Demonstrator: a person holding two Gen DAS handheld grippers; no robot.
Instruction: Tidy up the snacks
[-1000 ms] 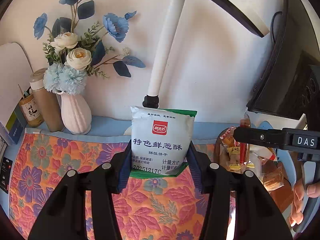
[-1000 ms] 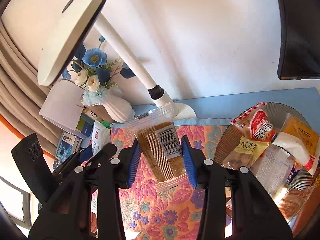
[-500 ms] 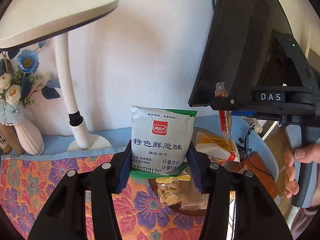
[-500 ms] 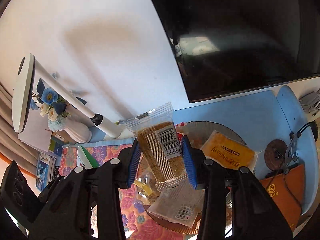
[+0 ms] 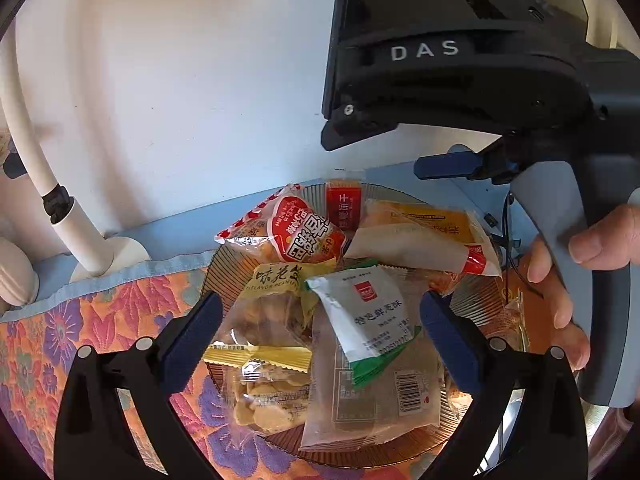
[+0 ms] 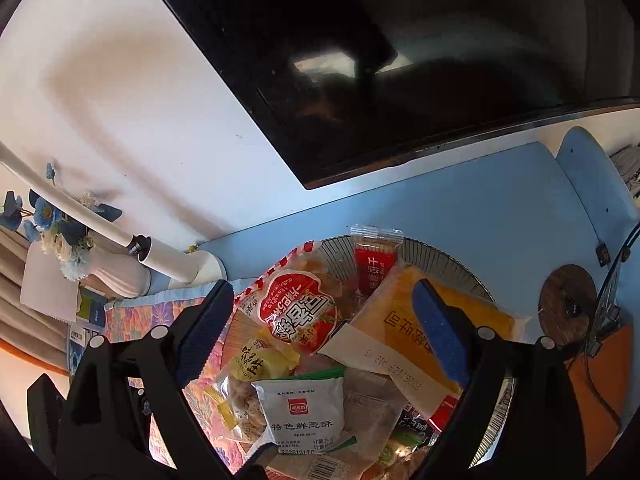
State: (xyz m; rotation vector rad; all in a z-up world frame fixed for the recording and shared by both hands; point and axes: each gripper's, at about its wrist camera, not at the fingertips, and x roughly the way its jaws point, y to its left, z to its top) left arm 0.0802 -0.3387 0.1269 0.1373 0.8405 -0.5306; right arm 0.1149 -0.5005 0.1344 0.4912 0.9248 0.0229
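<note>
A ribbed glass plate (image 5: 214, 272) holds a pile of several snack packets. On top lies a white and green biscuit packet (image 5: 366, 316), resting free over a clear wrapper with a barcode (image 5: 384, 396). My left gripper (image 5: 322, 334) hovers over the pile; its jaws are opening and the pads touch nothing. In the right wrist view my right gripper (image 6: 322, 326) hangs above the same plate (image 6: 448, 258), its jaws opening with no packet held, over a red bun packet (image 6: 296, 312) and an orange packet (image 6: 400, 320). The white packet (image 6: 306, 412) lies near its base.
A hand (image 5: 560, 300) holds the right gripper's handle at the right, one blue pad (image 5: 444, 165) showing. White lamp stand (image 5: 60, 216) and flower vase (image 6: 116, 276) stand to the left. A dark screen (image 6: 400, 60) is behind. Floral cloth (image 5: 40, 340), blue tabletop (image 6: 480, 208), wooden coaster (image 6: 568, 304).
Both grippers swung right from above the floral cloth to over the plate and sank. Each let go of its packet; the jaws now stand wide and the white packet lies on the pile.
</note>
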